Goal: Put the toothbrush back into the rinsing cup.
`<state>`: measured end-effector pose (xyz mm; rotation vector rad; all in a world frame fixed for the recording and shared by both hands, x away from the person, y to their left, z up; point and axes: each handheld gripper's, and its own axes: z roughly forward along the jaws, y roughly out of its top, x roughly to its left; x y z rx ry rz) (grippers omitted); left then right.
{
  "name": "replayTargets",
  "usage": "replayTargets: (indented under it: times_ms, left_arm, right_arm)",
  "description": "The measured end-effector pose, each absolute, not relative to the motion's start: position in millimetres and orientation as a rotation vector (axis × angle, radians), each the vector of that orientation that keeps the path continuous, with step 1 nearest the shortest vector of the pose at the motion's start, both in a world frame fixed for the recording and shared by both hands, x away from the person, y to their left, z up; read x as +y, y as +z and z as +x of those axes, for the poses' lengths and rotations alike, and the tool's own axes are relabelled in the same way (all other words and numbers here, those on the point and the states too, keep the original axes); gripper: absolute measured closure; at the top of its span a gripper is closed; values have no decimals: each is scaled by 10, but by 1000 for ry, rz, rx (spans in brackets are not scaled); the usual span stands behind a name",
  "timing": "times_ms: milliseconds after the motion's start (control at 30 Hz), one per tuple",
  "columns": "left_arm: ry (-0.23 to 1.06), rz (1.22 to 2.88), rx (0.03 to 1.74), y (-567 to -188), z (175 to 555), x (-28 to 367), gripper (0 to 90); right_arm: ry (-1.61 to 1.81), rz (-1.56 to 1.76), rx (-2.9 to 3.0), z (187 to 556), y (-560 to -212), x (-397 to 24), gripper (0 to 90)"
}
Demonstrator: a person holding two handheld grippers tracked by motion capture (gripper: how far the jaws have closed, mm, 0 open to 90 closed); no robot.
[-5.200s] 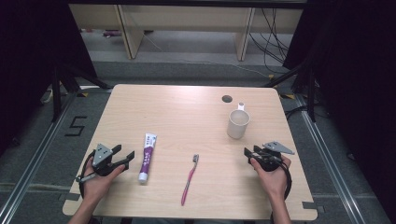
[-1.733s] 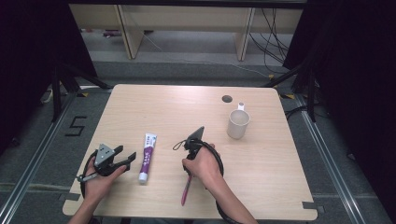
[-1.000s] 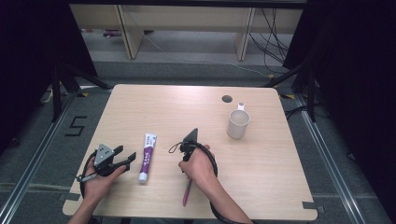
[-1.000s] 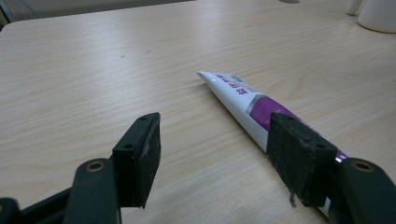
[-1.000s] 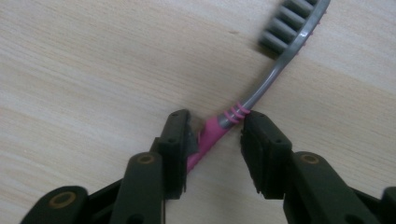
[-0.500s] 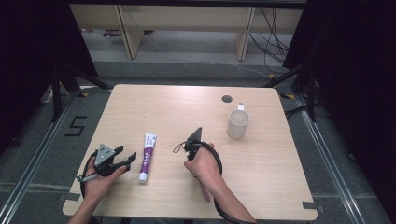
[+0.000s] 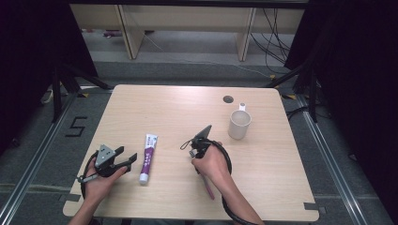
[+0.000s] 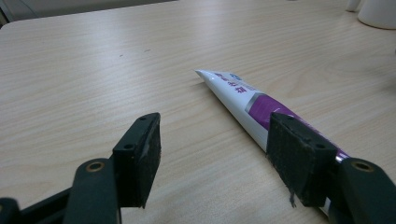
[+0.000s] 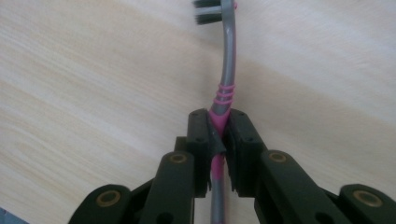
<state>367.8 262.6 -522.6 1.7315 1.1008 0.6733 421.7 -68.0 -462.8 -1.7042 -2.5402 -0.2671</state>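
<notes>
- With its jaws just closed, the right gripper (image 9: 218, 128) clamps the pink-and-grey toothbrush (image 9: 226, 65) at the handle, bristle head pointing away over the wooden table (image 7: 178, 108).
- Left gripper (image 8: 215, 154) stands wide apart, unclenched, beside the toothpaste tube (image 8: 243, 95); nothing is held.

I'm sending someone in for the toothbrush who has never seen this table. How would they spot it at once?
Start at the wooden table and go to the near middle, left of the white mug and right of the toothpaste. There the right claw is shut on the toothbrush: thin, with a pink-and-grey handle and dark bristles, unlike the fat white-and-purple tube.
</notes>
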Motion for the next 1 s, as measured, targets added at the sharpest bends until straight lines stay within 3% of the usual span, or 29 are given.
replayTargets:
  times_ms: [1000]
  left_arm:
    - [673, 1733, 1102, -5229, 3684, 2622, 353]
  right_arm:
    - [-949, -1717, -2570, 4238, -4246, -1463, 808]
